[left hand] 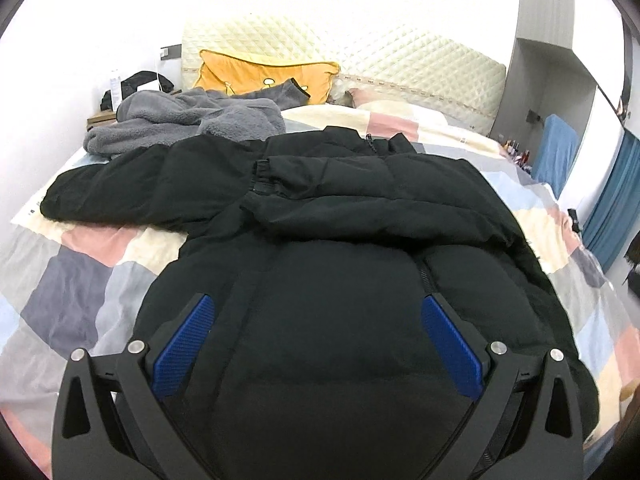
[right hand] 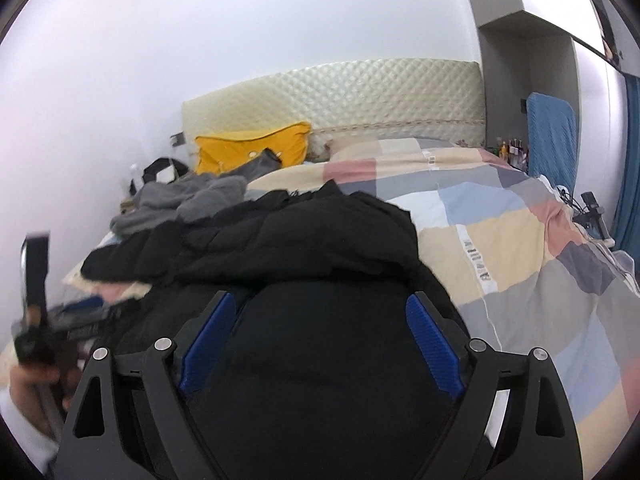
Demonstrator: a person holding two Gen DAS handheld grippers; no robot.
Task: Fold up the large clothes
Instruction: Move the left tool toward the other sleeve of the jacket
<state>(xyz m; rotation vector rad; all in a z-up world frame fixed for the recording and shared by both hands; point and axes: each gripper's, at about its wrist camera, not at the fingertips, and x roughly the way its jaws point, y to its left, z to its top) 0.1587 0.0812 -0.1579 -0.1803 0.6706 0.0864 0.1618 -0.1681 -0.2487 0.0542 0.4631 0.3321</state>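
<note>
A black puffer jacket (left hand: 320,216) lies spread on the bed with its front up. One sleeve (left hand: 360,184) is folded across the chest and the other sleeve (left hand: 120,184) stretches out to the left. My left gripper (left hand: 317,300) hovers over the jacket's lower body, jaws wide open, nothing between the blue pads (left hand: 184,344). In the right wrist view the same jacket (right hand: 304,240) fills the middle. My right gripper (right hand: 320,298) is over its near part, open and empty. The left gripper (right hand: 80,314) shows blurred at the left edge, held by a hand (right hand: 32,384).
A grey fleece garment (left hand: 180,120) lies crumpled behind the jacket, near a yellow pillow (left hand: 264,76) and the quilted headboard (left hand: 400,64). The checked duvet (right hand: 520,248) covers the bed. A blue-covered chair (right hand: 550,136), bottles and a small camera stand (right hand: 592,208) are at the right bedside.
</note>
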